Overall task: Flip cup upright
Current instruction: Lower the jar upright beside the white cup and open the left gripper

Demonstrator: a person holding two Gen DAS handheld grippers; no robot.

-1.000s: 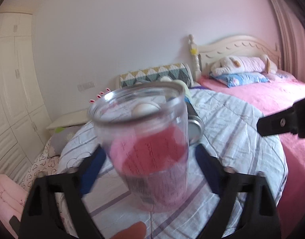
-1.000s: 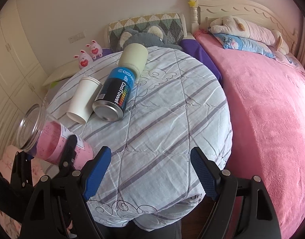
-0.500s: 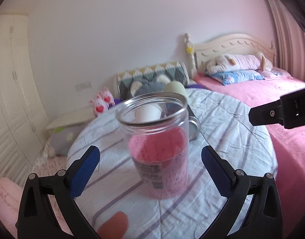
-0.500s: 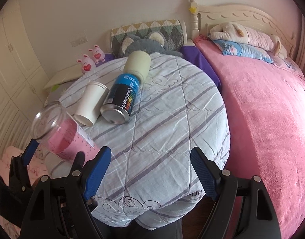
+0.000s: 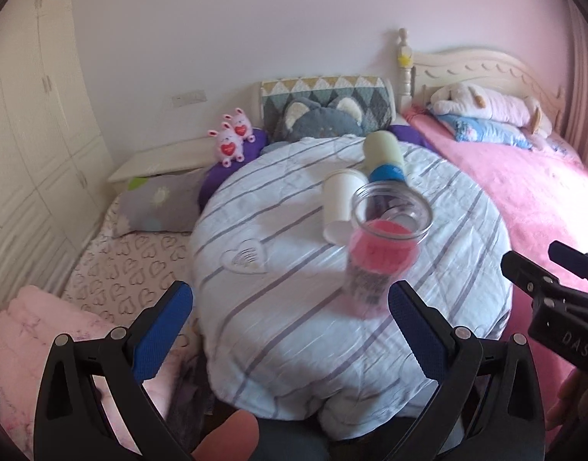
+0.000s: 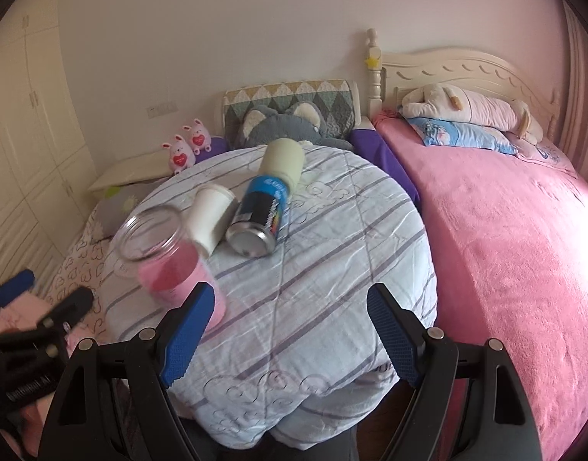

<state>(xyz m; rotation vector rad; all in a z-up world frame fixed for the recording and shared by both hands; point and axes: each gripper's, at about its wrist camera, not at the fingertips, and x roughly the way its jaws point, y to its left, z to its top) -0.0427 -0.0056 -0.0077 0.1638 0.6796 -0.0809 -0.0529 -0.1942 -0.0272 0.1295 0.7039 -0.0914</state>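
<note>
While the clear cup (image 5: pixel 386 246) stands upright beside the white cup (image 5: pixel 342 205), both grippers' jaws gape wide, empty.

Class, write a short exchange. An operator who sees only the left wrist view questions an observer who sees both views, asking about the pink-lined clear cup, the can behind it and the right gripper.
Operator: The clear cup stands mouth up in front of me and hides most of the blue can. How does the can lie?
Observer: On its side, with its silver bottom end toward the right gripper and its cream cap toward the pillows.
Operator: I see the right gripper only from the side. Is it open?
Observer: Yes. Its jaws are wide apart with only the striped quilt showing between them.
</note>
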